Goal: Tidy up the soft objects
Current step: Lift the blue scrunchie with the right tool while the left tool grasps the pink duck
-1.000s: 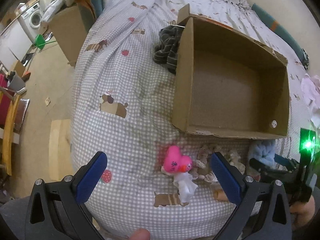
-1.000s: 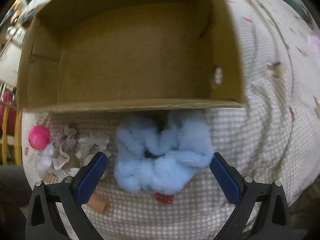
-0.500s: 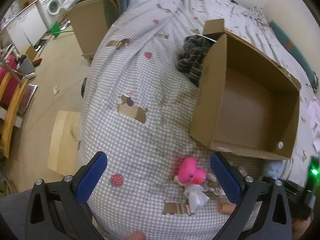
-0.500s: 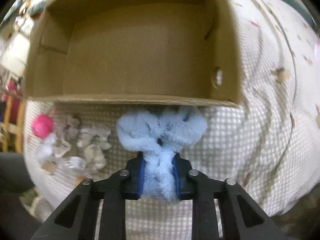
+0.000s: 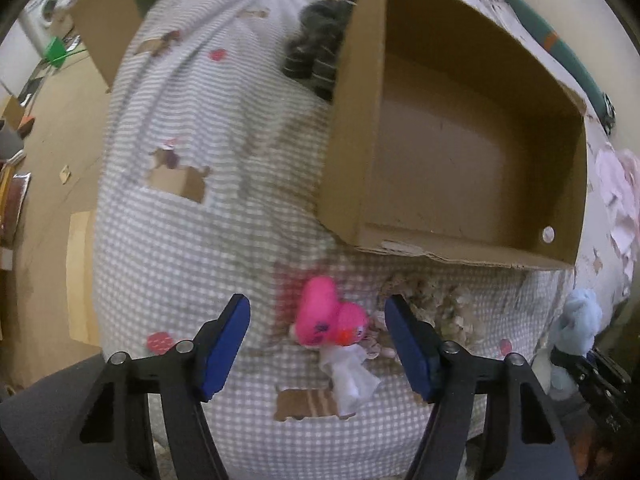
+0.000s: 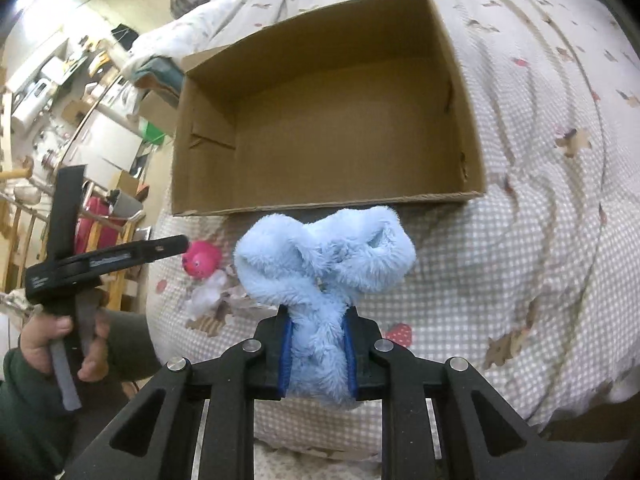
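Note:
A fluffy light-blue scrunchie [image 6: 324, 256] hangs lifted just in front of the open cardboard box [image 6: 320, 128], with my right gripper [image 6: 318, 350] shut on its lower part. In the left wrist view a pink plush toy [image 5: 328, 316] with a white tail lies on the checked bedspread below the box [image 5: 460, 128]. My left gripper [image 5: 320, 344] hovers over the toy, its jaws closing on either side without touching it. The blue scrunchie [image 5: 576, 324] also shows at that view's right edge. The box is empty inside.
Beige frilly soft pieces [image 5: 436, 304] lie beside the pink toy. A dark striped cloth [image 5: 316, 52] sits behind the box's left wall. A person's hand [image 6: 60, 344] holds the left gripper's handle. Floor, furniture and another carton [image 5: 104, 24] lie left of the bed.
My right gripper closed on the blue scrunchie and lifted it off the bedspread. My left gripper came down toward the pink toy and its jaws narrowed.

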A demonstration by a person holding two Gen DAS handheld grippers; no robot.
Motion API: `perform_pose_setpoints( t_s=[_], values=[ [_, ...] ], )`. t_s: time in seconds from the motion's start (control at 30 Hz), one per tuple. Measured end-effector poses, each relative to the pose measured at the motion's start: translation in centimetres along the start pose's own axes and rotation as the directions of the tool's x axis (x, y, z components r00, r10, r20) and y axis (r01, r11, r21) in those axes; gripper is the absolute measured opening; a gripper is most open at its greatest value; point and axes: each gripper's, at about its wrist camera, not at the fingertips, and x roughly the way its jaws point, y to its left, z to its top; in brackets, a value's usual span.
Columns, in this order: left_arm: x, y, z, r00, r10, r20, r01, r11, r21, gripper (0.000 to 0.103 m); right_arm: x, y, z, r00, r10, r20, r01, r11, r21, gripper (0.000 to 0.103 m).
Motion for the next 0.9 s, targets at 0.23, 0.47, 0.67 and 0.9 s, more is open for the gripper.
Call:
perform_pose_setpoints(
  t_s=[0.23, 0.47, 0.67, 0.9],
  values=[
    [2.1, -1.4, -0.2, 0.999, 0.042, -0.018, -0.042, 0.999, 0.035, 0.052, -0.2, -0.6, 0.5, 1.000, 0.007, -0.010, -0.007, 1.000, 0.004, 0.022],
    [3.0, -1.6, -0.6, 0.999, 0.040, -0.030, -0.039, 0.999, 0.020, 0.039, -0.6, -1.2, 0.3, 1.000, 0.018, -0.004, -0.018, 1.000, 0.003, 0.022],
    [0.6, -1.9, -1.8, 1.000, 0.025, 0.014, -0.026, 0.999, 0.041, 0.038, -0.9, -1.3, 0.2, 1.000, 0.017, 0.001, -0.017, 1.000, -0.005, 0.022],
    [-4.3, -1.3, -4.4, 0.979, 0.104, 0.175, -0.115, 0.992, 0.056, 0.038, -2.6, -0.7, 0.6, 0.998, 0.027, 0.048, -0.026, 0.999, -0.030, 0.022]
  ],
)
